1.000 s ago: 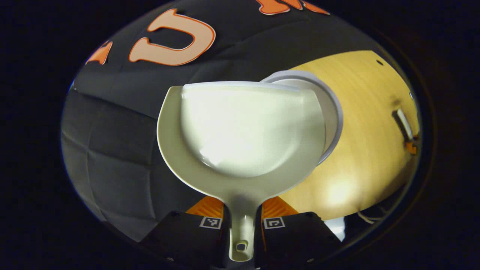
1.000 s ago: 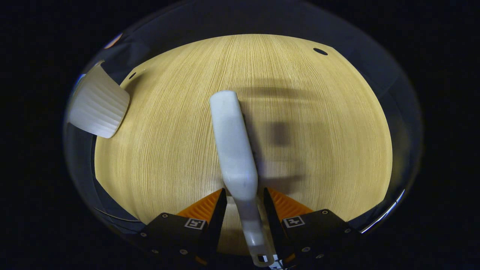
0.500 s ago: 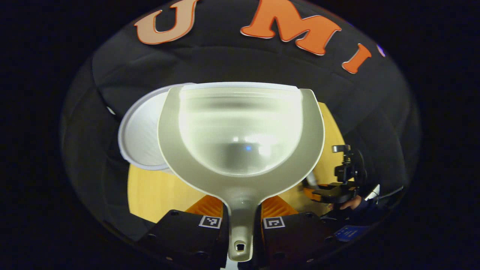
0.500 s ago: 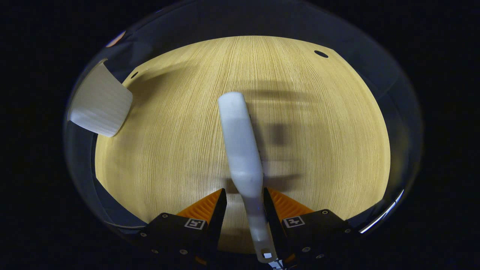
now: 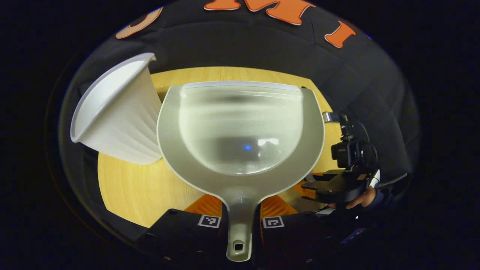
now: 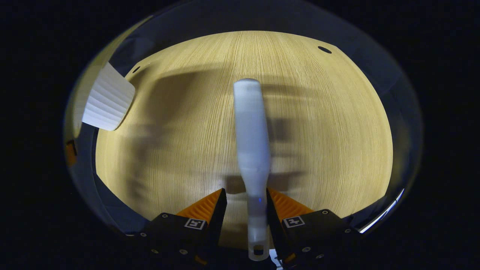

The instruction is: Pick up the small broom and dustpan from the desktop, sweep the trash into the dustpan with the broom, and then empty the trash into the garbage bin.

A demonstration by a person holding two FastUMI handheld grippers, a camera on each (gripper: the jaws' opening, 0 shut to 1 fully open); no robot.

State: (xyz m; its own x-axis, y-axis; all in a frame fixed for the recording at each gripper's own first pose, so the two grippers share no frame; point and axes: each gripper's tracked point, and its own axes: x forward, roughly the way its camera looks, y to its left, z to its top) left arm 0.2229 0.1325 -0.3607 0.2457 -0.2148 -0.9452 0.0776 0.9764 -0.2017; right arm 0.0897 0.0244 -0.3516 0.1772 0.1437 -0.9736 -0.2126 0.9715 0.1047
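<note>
The worktop (image 6: 318,123) is the biggest thing under me: pale wood grain, with its far edge curving against the dark cloth wall (image 5: 240,48) and a small round hole (image 6: 324,49) near its far right corner in my right gripper view. Most of that surface lies bare around the broom, from the middle out to the right edge.

The garbage bin (image 5: 116,116), a white ribbed tub, stands at the far left corner of the worktop; in my left gripper view it sits just left of the dustpan, its open mouth tipped toward the left, and its ribbed wall (image 6: 107,99) shows at the left edge of my right gripper view.

The dustpan (image 5: 240,131) is held above the worktop in my left gripper (image 5: 240,217), both fingers clamped on its handle. Its long axis runs straight away from me, scoop lip pointing toward the wall.

The broom (image 6: 252,138) is in my right gripper (image 6: 245,208), both fingers pressing on its narrow handle; its body points straight ahead over the worktop, the hanging hole at my end.

From my left gripper view, that right gripper (image 5: 337,185) sits off to the right, a hand (image 5: 360,198) around it.
</note>
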